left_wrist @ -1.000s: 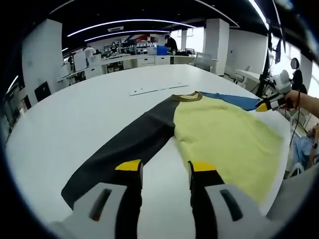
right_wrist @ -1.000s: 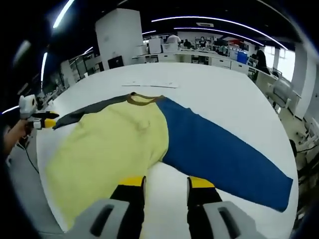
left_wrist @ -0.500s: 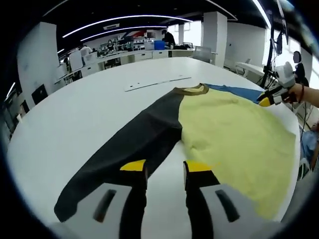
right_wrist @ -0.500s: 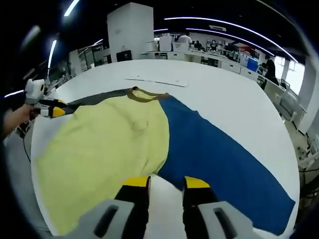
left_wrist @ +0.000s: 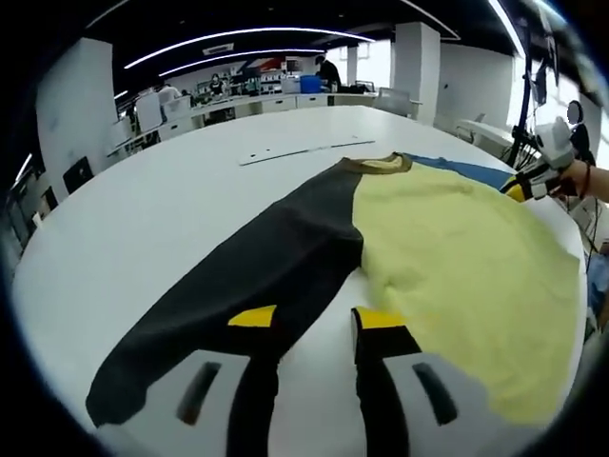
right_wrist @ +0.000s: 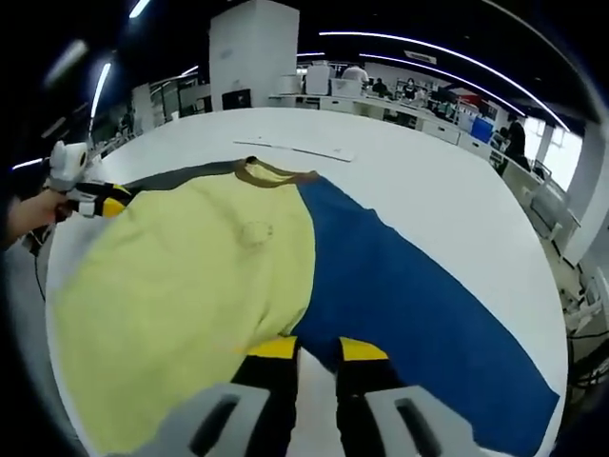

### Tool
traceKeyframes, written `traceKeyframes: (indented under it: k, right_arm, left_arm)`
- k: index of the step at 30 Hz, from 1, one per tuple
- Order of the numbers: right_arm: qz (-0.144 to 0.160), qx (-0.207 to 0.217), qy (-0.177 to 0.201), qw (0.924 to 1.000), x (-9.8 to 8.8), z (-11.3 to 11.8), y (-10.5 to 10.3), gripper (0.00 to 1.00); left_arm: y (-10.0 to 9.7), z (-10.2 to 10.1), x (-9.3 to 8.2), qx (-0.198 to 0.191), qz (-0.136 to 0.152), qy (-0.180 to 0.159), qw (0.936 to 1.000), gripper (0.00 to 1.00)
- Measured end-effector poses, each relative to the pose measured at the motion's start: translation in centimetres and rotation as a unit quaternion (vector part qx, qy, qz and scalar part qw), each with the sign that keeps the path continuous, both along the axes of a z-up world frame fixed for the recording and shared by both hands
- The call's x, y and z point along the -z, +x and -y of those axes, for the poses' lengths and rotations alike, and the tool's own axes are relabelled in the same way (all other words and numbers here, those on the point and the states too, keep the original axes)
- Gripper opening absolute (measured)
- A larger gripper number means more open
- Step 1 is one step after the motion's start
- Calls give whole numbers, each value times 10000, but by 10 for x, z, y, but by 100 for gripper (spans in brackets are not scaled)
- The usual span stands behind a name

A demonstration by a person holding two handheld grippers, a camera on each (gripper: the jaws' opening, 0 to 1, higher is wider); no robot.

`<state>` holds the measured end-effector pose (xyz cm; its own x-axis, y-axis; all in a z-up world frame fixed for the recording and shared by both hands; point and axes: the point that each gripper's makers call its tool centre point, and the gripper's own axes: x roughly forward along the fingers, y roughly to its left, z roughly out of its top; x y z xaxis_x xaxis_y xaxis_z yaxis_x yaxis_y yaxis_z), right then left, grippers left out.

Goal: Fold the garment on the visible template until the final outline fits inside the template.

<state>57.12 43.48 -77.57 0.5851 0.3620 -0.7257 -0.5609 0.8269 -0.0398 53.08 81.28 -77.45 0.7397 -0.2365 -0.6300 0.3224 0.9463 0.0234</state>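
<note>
A long-sleeved shirt [left_wrist: 447, 257] lies flat on the white worktop [left_wrist: 143, 219], collar pointing away from both tongs, sleeves spread sideways. The left tongs [left_wrist: 306, 318] hover narrowly parted over its black sleeve [left_wrist: 247, 276]; the right tongs [right_wrist: 317, 348], also narrowly parted, hide part of the hem beside the blue sleeve [right_wrist: 409, 295].

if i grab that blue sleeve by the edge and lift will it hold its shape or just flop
The blue sleeve lies flat and thin on the white table, so it will probably droop. Being joined to the yellow body, it may drag that along. It looks light.

Large white round table [left_wrist: 124, 228] [right_wrist: 428, 181]. Thin white flat strip [left_wrist: 290, 152] [right_wrist: 295, 149] lying on it, apart from everything else. Behind: office desks with monitors [left_wrist: 238, 95], white square pillar [right_wrist: 252, 52], curved ceiling light strips [left_wrist: 238, 38].
</note>
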Motion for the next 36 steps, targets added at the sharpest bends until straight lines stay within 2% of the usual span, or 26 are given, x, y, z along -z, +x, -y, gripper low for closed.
traceKeyframes:
  k: [1, 3, 6, 9, 14, 17, 26, 36]
  right_arm:
    - [21, 41, -44, 10000, 0, 2, 2, 5]
    - [37, 103, -33, 9999, 0, 4, 3, 1]
    - [47, 199, 23, 9998, 0, 7, 5, 0]
    - [43, 307, 65, 9995, -1, 9, 7, 0]
    - [85, 437, 75, 9990, -3, 13, 10, 0]
    - [119, 548, 86, 9984, -5, 18, 13, 0]
    - [158, 665, 56, 9976, -6, 24, 21, 0]
    - [131, 728, 43, 9973, -6, 25, 22, 0]
  left_arm:
    - [4, 0, -2, -31, 99, -47, 9999, 23]
    - [6, -3, -2, -88, 120, -49, 9999, 21]
    - [11, -9, -3, -320, 121, -118, 9993, 16]
    - [14, -17, -1, -456, 133, -65, 9988, 1]
    - [17, -21, -2, -515, 130, -195, 9984, 0]
    - [17, -24, -3, -507, 124, -54, 9986, 0]
    - [22, -45, -7, -711, 145, -47, 9974, 0]
    - [24, -47, -7, -750, 155, 0, 9971, 0]
